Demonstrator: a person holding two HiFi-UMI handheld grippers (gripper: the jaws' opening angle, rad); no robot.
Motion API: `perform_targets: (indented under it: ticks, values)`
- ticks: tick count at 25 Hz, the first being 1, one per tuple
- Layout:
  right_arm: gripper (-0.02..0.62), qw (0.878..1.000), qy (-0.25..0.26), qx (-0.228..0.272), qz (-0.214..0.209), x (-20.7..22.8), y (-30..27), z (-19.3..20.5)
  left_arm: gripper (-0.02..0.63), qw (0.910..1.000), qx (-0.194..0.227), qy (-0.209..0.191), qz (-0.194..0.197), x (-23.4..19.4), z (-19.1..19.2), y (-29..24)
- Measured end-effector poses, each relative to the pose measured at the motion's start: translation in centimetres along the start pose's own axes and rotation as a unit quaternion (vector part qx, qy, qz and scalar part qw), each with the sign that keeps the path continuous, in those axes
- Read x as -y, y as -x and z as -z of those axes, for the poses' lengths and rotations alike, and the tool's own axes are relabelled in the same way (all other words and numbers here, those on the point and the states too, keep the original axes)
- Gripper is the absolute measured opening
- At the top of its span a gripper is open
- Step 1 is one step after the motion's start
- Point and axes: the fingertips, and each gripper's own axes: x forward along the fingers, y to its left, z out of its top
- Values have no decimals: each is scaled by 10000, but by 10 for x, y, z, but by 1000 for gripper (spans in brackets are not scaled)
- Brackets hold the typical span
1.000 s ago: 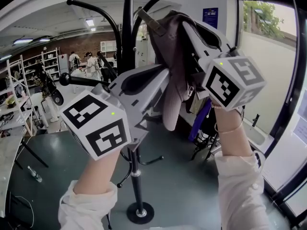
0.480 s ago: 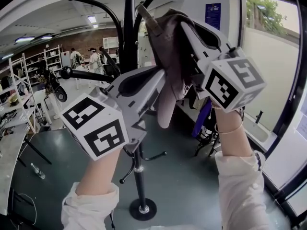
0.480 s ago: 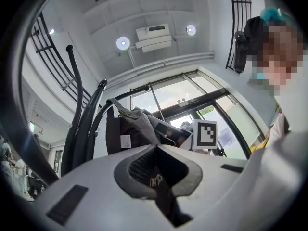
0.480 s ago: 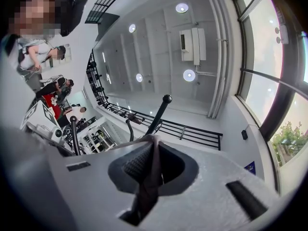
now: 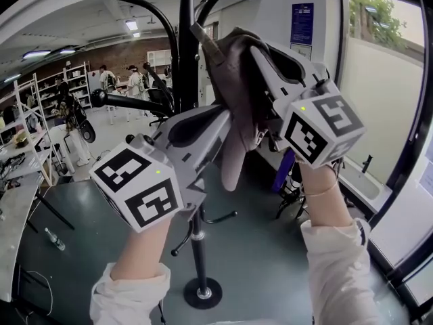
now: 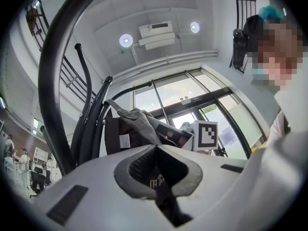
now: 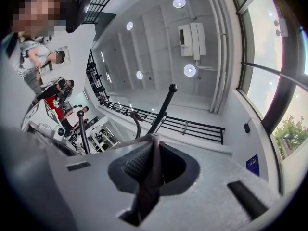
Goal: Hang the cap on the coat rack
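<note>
Both the left gripper (image 5: 224,117) and the right gripper (image 5: 260,56) stay closed on the cap (image 5: 237,93), which has come nearer the coat rack (image 5: 187,53); hooking seems next

I hold two claws: one left gripper (image 6: 155,147) and one right gripper (image 7: 154,139). Each carries one marker cube, so that's two, a left cube (image 5: 139,188) and a right cube (image 5: 321,127). I count one cap (image 5: 237,80), one coat rack (image 5: 187,59) with at least three hook arms (image 5: 139,4) showing, one bottle (image 5: 54,239) and one blue poster (image 5: 301,24)
</note>
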Motion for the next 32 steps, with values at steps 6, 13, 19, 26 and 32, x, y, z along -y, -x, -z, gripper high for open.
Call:
perform_targets:
  ticks: [6,13,19,26,32]
  values:
    - [15,10000,-61,46,2,-7,6,1,17,9999,-32,135,-76,-3,5,5]
    - [19,9999,-166,-40,-4,-19,17,12,17,9994,-164,269,-173,-6,17,17]
    - [84,9996,-295,-36,5,-22,29,16,17,9985,-255,373,-298,-9,30,29]
    - [86,9991,-409,-40,64,-28,44,16,17,9978,-381,422,-345,-2,39,39]
    - [86,9985,-530,-78,81,-34,56,19,17,9967,-485,514,-406,3,48,45]
